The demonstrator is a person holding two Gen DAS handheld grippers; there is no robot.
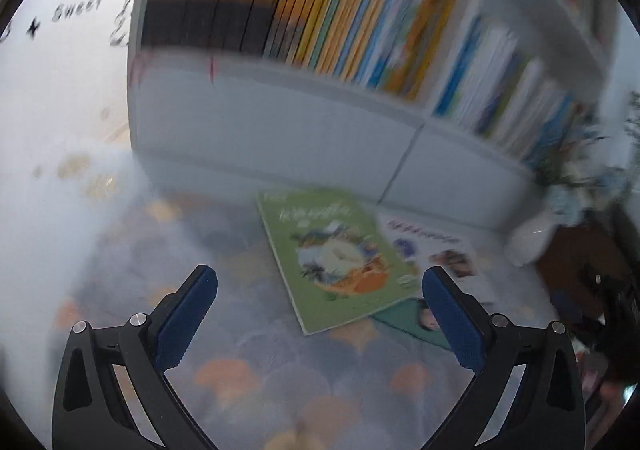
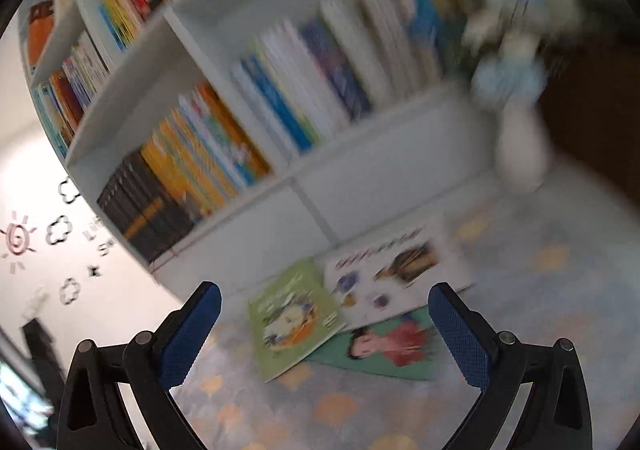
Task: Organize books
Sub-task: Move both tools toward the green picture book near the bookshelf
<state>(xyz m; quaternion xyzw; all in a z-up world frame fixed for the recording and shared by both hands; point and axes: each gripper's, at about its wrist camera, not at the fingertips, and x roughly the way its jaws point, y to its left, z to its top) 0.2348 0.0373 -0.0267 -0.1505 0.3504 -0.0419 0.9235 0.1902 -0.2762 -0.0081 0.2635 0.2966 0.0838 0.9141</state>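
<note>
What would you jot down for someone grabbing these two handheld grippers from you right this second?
Left gripper: open, empty, above the rug.
Right gripper: open, empty.
Three books lie on the rug in front of the white bookshelf: the green book on top, overlapping the white book and the teal book.
Done: nothing picked up yet.
Left: lift each book and stand it on a shelf, probably the green one first.
</note>
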